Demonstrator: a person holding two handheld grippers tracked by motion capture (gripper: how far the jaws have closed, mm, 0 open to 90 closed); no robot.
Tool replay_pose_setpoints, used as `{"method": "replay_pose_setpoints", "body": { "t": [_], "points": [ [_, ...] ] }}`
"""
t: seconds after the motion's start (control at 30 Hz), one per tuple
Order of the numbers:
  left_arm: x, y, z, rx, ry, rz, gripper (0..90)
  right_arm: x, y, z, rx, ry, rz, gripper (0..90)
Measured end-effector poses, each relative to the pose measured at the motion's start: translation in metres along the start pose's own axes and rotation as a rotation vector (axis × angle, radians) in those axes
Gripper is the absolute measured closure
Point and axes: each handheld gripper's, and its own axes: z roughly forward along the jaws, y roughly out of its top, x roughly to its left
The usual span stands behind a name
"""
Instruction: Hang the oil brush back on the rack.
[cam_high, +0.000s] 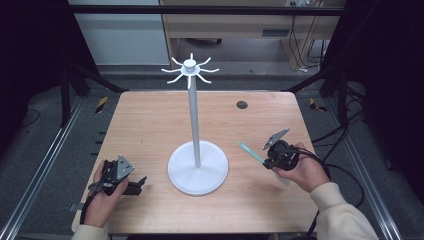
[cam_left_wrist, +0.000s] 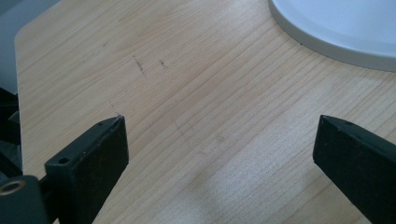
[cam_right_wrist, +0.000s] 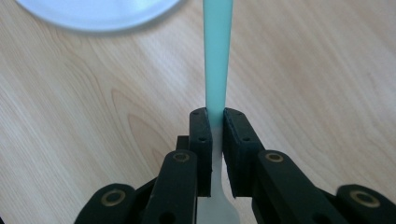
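Observation:
A white stand rises from the middle of the wooden table (cam_high: 145, 125), with a thin pole (cam_high: 194, 120), a round base (cam_high: 198, 174) and a ring of curved hooks (cam_high: 190, 69) at the top. My right gripper (cam_high: 266, 159) is shut on a slim teal utensil handle (cam_high: 249, 150), right of the base. In the right gripper view the jaws (cam_right_wrist: 215, 116) pinch the teal handle (cam_right_wrist: 217, 56), which points away toward the base (cam_right_wrist: 98, 11); its end behind the jaws is pale and widens. My left gripper (cam_high: 139, 184) rests open near the front left, and nothing lies between its fingers (cam_left_wrist: 219, 123).
A small black round grommet (cam_high: 242, 104) sits in the table's back right. The base rim (cam_left_wrist: 336, 28) lies just beyond the left gripper. Metal rails and cables run along the floor on both sides. A wooden cabinet stands behind the table.

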Motion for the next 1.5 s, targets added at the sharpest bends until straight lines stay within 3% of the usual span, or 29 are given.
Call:
{"method": "replay_pose_setpoints", "body": {
  "t": [0.17,0.27,0.5,0.53,0.7,1.07,1.33,1.5],
  "points": [
    [0.0,0.0,-0.001,-0.004,-0.001,0.002,2.9,-0.003,0.003,-0.006,-0.07,-0.02,0.03,82.4],
    [0.0,0.0,-0.001,-0.008,-0.001,0.0,2.9,-0.004,0.008,-0.01,-0.15,-0.028,0.065,82.4],
    [0.002,0.0,-0.002,-0.023,0.011,-0.014,2.8,-0.003,0.021,-0.013,-0.243,-0.044,0.077,82.3],
    [0.002,0.0,-0.002,-0.025,0.012,-0.016,2.7,-0.004,0.026,-0.013,-0.284,-0.047,0.092,82.4],
    [0.003,0.001,-0.003,-0.038,0.026,-0.028,2.5,-0.002,0.033,-0.011,-0.37,-0.04,0.12,82.4],
    [0.005,0.002,-0.003,-0.026,0.033,-0.023,2.5,-0.002,0.031,-0.013,-0.415,-0.041,0.136,82.3],
    [0.005,0.001,-0.004,-0.041,0.033,-0.033,2.5,0.008,0.032,-0.008,-0.434,-0.054,0.142,82.3],
    [0.006,0.001,-0.003,-0.038,0.032,-0.032,2.5,0.01,0.032,-0.011,-0.475,-0.036,0.157,82.4]
  ]
}}
